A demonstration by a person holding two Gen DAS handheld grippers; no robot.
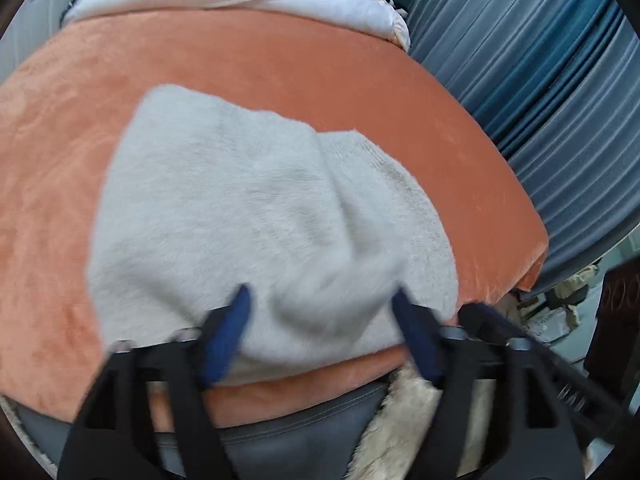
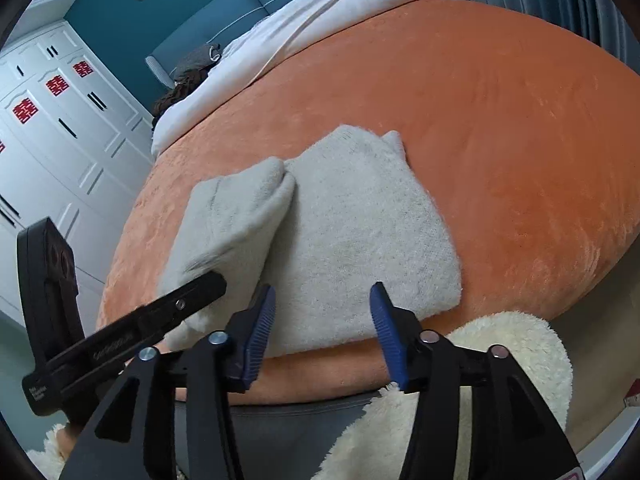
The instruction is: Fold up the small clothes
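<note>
A fluffy light-grey garment lies on the orange bedspread near the bed's front edge. In the right wrist view the garment is partly folded, with its left part doubled over and raised. My left gripper is open, its blue pads either side of a bunched ridge of the grey fabric; the view is motion-blurred. My left gripper shows in the right wrist view at the garment's left front corner. My right gripper is open and empty, just above the garment's front edge.
A white duvet lies bunched at the head of the bed. White wardrobe doors stand to the left, blue curtains to the right. A cream fluffy rug lies on the floor at the bed's front edge.
</note>
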